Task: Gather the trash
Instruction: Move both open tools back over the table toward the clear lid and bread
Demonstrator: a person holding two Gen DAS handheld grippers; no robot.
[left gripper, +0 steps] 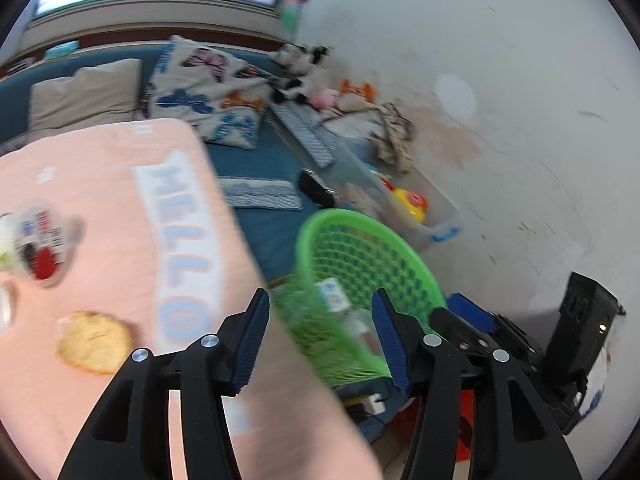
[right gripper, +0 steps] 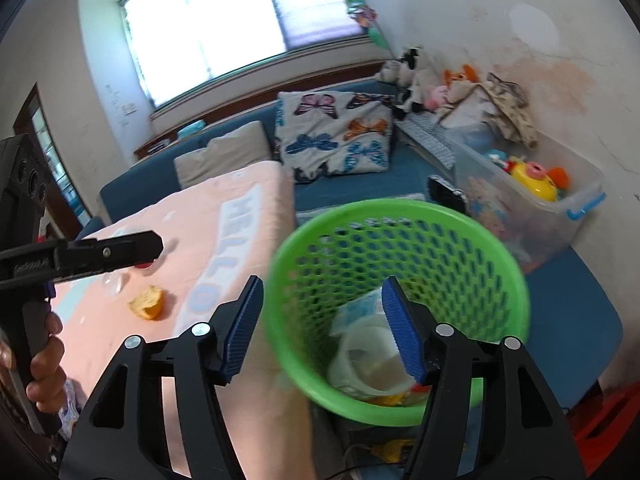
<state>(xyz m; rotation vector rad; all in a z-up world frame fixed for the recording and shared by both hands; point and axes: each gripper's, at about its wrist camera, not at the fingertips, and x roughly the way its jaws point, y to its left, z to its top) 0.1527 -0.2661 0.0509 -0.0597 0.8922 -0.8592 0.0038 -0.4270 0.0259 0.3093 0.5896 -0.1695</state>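
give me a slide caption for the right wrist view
Open right gripper above green bin holding trash; orange peel left on pink table.

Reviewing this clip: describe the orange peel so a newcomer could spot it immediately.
Start at the pink HELLO cloth covering the table beside the green basket. The orange peel lies on that cloth, just left of the letter O. It is a curled orange-yellow scrap, unlike the clear plastic wrapper pieces lying nearby.
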